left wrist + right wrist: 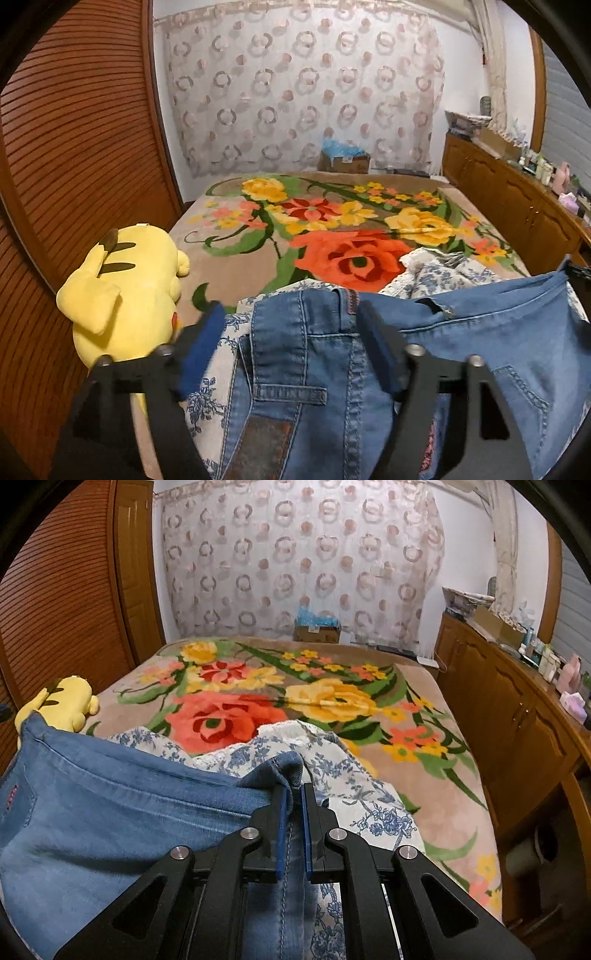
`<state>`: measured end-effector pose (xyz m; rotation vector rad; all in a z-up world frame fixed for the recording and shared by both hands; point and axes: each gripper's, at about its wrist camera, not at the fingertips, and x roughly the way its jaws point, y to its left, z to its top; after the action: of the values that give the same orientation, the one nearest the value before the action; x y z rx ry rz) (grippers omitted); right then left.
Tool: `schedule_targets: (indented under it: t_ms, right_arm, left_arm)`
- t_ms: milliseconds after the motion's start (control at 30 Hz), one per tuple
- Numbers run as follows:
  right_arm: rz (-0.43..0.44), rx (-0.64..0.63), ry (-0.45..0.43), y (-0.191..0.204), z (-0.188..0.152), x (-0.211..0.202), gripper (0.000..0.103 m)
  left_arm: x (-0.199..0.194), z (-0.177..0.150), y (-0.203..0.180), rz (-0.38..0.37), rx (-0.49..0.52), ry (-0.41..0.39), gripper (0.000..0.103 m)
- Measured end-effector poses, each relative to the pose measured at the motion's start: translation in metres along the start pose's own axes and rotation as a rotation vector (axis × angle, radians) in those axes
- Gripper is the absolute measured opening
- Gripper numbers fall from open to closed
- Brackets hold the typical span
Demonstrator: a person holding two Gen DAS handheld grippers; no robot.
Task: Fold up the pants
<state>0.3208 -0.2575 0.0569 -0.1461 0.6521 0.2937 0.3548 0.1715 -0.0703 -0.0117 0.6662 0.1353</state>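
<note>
- Yellow plush toy with brown stripes (125, 291): lies at the left edge of the floral-patterned bed blanket (236, 266), beside the slatted wooden wardrobe door (74, 147).
- Left gripper (291, 328): blue-padded fingers spread wide; the waistband of the blue denim pants (314, 354) sits between them, the pads not pressing on it.
- Blue denim pants: spread across the near end of the bed, on top of a white cloth with blue flower print (325, 760).
- Right gripper (293, 794): fingers pressed together, pinching a denim edge of the pants.
- Wooden cabinet (498, 709): along the right wall.
</note>
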Motion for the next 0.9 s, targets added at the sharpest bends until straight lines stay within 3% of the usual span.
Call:
schedule_targets:
  t_ms: [133, 400, 600, 833, 867, 900]
  right_arm:
    - [-0.017, 0.013, 0.010, -0.004, 0.004, -0.001, 0.016]
    - [-0.008, 0.006, -0.002, -0.001, -0.003, -0.016, 0.040]
    - [0.044, 0.009, 0.040, -0.008, -0.002, -0.004, 0.042]
    - [0.096, 0.040, 0.104, -0.021, 0.017, 0.022, 0.041]
    - [0.101, 0.037, 0.123, -0.021, 0.018, 0.028, 0.036]
    - [0.109, 0.033, 0.136, -0.021, 0.020, 0.032, 0.022]
  left_arm:
    - [-0.010, -0.004, -0.010, -0.030, 0.013, 0.000, 0.078]
    - [-0.018, -0.025, -0.054, -0.160, 0.072, 0.047, 0.078]
    - [-0.018, -0.041, -0.079, -0.225, 0.122, 0.067, 0.078]
    - [-0.005, -0.050, -0.084, -0.246, 0.140, 0.098, 0.078]
    - [-0.005, -0.051, -0.084, -0.247, 0.140, 0.099, 0.078]
    - [-0.004, -0.051, -0.084, -0.250, 0.138, 0.103, 0.078]
